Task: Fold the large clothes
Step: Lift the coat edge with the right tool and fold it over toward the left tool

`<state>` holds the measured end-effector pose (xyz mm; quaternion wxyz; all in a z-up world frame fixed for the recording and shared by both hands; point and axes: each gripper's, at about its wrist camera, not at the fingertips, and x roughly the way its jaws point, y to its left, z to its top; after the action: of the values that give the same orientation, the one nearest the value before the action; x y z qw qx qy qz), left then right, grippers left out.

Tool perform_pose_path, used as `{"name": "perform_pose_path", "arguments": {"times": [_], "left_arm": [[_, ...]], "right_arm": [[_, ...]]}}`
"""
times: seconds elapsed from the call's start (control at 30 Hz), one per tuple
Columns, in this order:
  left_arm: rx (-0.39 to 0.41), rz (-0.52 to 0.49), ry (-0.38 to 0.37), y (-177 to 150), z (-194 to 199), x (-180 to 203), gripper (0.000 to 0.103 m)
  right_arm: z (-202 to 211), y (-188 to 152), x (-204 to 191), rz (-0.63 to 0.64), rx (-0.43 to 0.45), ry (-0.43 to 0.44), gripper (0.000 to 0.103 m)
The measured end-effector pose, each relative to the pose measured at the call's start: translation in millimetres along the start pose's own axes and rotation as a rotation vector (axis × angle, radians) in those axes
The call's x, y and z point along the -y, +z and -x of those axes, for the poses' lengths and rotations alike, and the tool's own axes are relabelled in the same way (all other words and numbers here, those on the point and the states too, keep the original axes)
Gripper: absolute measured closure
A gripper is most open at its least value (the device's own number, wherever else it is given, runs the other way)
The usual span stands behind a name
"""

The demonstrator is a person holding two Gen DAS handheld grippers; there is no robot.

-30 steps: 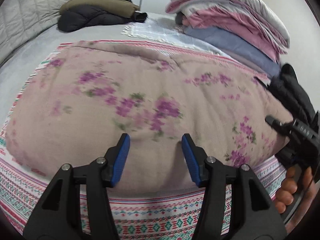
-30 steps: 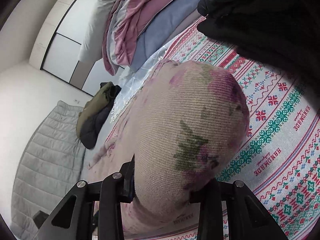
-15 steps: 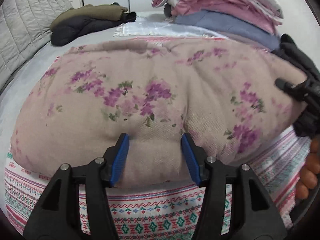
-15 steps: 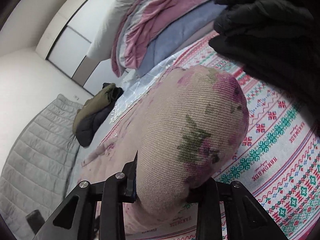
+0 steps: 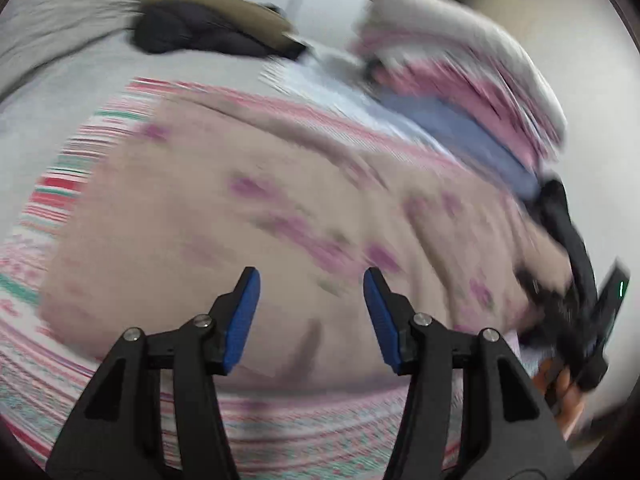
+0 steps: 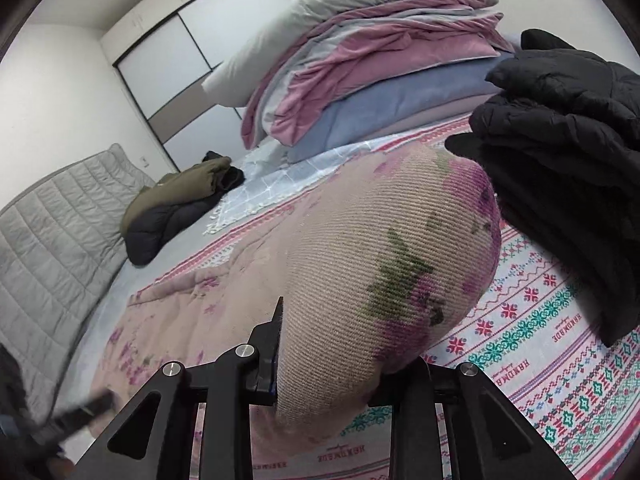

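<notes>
Left tongs (image 5: pixel 311 314) have lifted off the floral garment (image 5: pixel 280 240), gaping empty; right tongs (image 6: pixel 340 364) clamp its bunched end.

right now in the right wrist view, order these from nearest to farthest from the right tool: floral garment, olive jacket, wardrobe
1. Floral garment: clamped in the right tool, bulging just ahead.
2. Olive jacket: left of centre, across the bed by the grey quilt.
3. Wardrobe: upper left, against the far wall.

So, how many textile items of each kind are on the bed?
Floral quilt: 1
Patterned sheet: 1
Jackets, black, olive and dark: 3
Stack of folded bedding: 1
Total: 6
</notes>
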<state>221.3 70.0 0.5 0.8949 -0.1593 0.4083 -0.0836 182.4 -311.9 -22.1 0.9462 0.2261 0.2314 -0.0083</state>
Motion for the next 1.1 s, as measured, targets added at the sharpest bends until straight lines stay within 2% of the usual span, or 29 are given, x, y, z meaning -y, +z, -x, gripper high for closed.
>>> {"name": "perform_pose_path", "arguments": {"times": [0.07,0.1,0.17,0.23,0.3,0.33,0.43,0.5,0.6,0.63,0.7,0.77,0.83,0.9,0.97,1.0,1.1], "left_arm": [[0.038,0.114,0.063,11.9,10.7,-46.8,0.047],[0.029,0.203,0.07,16.2,13.2,-80.8,0.048],[0.007,0.332,0.005,16.6,15.9,-121.9,0.048],[0.019,0.484,-0.091,15.4,24.5,-163.0,0.048],[0.038,0.56,-0.122,13.1,35.7,-185.4,0.048],[0.049,0.57,-0.118,12.1,41.4,-192.8,0.048],[0.036,0.571,-0.138,8.8,43.5,-202.1,0.048],[0.024,0.613,-0.165,6.4,42.6,-210.6,0.048],[0.031,0.709,-0.201,0.3,45.3,-225.5,0.048],[0.045,0.74,-0.203,-3.1,50.9,-233.4,0.048],[0.068,0.764,-0.193,-5.0,59.1,-241.5,0.048],[0.09,0.773,-0.187,-4.2,66.2,-247.8,0.048],[0.095,0.754,-0.219,-1.4,66.9,-242.9,0.048],[0.084,0.688,-0.279,5.2,63.8,-227.6,0.045],[0.064,0.605,-0.303,12.1,59.9,-211.9,0.033],[0.052,0.554,-0.291,14.3,59.5,-203.2,0.028],[0.016,0.467,-0.226,17.5,51.7,-184.0,0.028]], "right_arm": [[4.2,4.2,-14.9,0.052,0.023,-0.035,0.077],[9.1,5.8,-28.7,0.108,0.051,-0.06,0.077],[21.3,8.1,-73.3,0.265,0.135,-0.108,0.078],[34.1,4.9,-122.8,0.434,0.224,-0.13,0.078],[48.0,-13.1,-183.3,0.655,0.329,-0.117,0.078],[54.3,-34.2,-220.3,0.816,0.39,-0.097,0.078],[54.4,-102.0,-287.9,1.172,0.479,-0.057,0.078],[39.1,-154.2,-322.7,1.363,0.458,-0.032,0.078],[5.4,-222.5,-349.6,1.54,0.346,0.037,0.078],[-5.1,-238.7,-353.2,1.563,0.291,0.066,0.078],[-18.0,-255.1,-356.1,1.558,0.255,0.067,0.077],[-22.9,-252.9,-359.0,1.507,0.237,0.071,0.077],[-24.8,-239.7,-362.6,1.446,0.187,0.103,0.077],[-23.0,-238.1,-362.9,1.458,0.179,0.112,0.077],[-19.6,-238.3,-357.4,1.462,0.19,0.125,0.076],[-16.0,-238.5,-353.9,1.452,0.194,0.133,0.076],[-8.9,-230.3,-343.5,1.391,0.19,0.157,0.073]]}}
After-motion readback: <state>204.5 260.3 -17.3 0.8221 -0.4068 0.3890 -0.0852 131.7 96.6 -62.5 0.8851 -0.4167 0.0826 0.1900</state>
